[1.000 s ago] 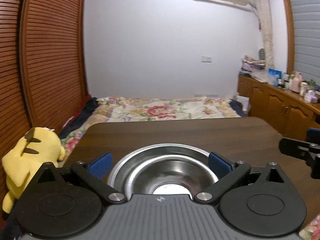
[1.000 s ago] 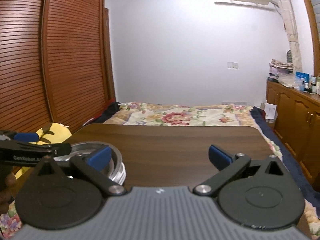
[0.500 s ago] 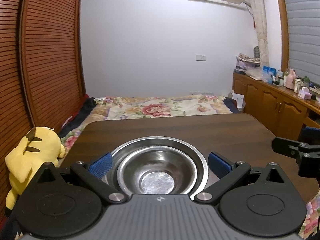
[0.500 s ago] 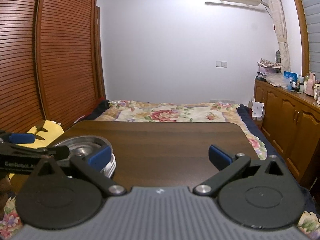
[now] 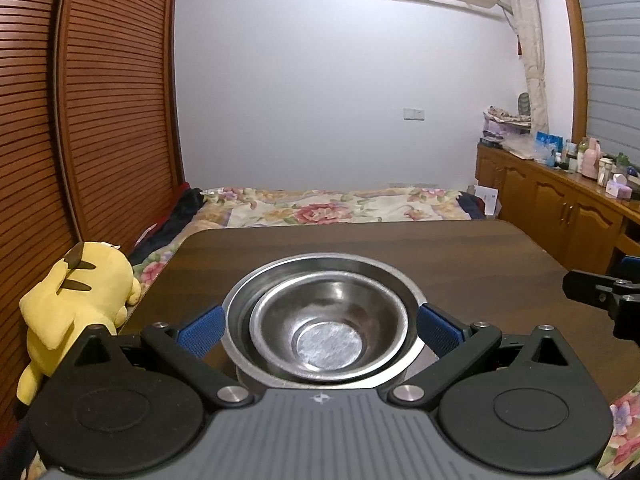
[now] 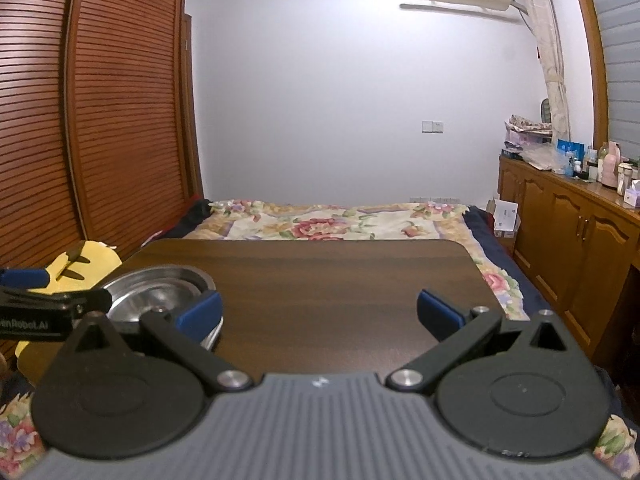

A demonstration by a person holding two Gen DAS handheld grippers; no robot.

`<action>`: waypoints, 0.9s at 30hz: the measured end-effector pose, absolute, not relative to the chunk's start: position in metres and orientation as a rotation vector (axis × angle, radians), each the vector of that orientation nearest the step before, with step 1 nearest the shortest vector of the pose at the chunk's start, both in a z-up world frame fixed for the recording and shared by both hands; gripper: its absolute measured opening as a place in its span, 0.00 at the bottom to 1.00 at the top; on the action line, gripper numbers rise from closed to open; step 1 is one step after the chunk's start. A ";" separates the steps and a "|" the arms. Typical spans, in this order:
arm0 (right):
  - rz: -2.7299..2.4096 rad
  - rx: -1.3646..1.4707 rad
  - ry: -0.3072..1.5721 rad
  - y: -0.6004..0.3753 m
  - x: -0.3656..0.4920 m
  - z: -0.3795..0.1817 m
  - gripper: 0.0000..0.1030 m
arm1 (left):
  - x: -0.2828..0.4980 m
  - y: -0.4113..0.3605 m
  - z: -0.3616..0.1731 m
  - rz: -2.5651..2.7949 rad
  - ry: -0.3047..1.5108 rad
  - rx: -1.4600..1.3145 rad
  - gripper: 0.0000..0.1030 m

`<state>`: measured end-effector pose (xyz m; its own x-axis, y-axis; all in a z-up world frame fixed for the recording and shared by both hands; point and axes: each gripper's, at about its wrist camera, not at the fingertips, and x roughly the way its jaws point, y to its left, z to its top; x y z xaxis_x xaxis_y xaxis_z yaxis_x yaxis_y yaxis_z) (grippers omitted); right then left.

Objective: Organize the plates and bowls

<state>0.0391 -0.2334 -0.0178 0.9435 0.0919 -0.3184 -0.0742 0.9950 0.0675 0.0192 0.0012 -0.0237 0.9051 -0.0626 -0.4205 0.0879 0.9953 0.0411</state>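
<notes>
1. Where the dark wooden table (image 5: 460,256) comes nearest the left wrist camera, we see the stack of steel bowls (image 5: 324,320): a smaller bowl nested inside a wider one, resting on the table near its near-left corner.
2. We hold the left gripper (image 5: 320,326) with its jaws spread wide, one blue pad (image 5: 200,330) on each side of the stack (we cannot tell whether either pad touches the rim).
3. We find the right gripper (image 6: 318,310) over bare table to the right of the stack, jaws also wide and holding nothing; the bowls lie just behind its left pad (image 6: 200,312).
4. Off the table's left edge, beside the stack, sits a yellow plush toy (image 5: 76,300).
5. Beyond the table's far edge we see a bed with a floral cover (image 6: 328,224).
</notes>
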 end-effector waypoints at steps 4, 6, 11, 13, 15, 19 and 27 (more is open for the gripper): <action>0.078 0.057 0.334 -0.234 0.038 -0.025 1.00 | 0.017 0.004 -0.032 -0.075 0.437 0.053 1.00; 0.075 0.057 0.336 -0.233 0.037 -0.030 1.00 | 0.016 0.005 -0.036 -0.072 0.435 0.049 1.00; 0.057 0.060 0.332 -0.231 0.034 -0.038 1.00 | 0.017 0.006 -0.046 -0.073 0.458 0.050 1.00; 0.060 0.076 0.343 -0.233 0.035 -0.041 1.00 | 0.016 0.007 -0.047 -0.072 0.458 0.052 1.00; 0.059 0.075 0.349 -0.231 0.035 -0.043 1.00 | 0.016 0.008 -0.047 -0.072 0.459 0.049 1.00; 0.057 0.067 0.352 -0.231 0.035 -0.044 1.00 | 0.015 0.007 -0.047 -0.070 0.461 0.046 1.00; 0.053 0.072 0.356 -0.234 0.035 -0.044 1.00 | 0.015 0.008 -0.045 -0.067 0.456 0.039 1.00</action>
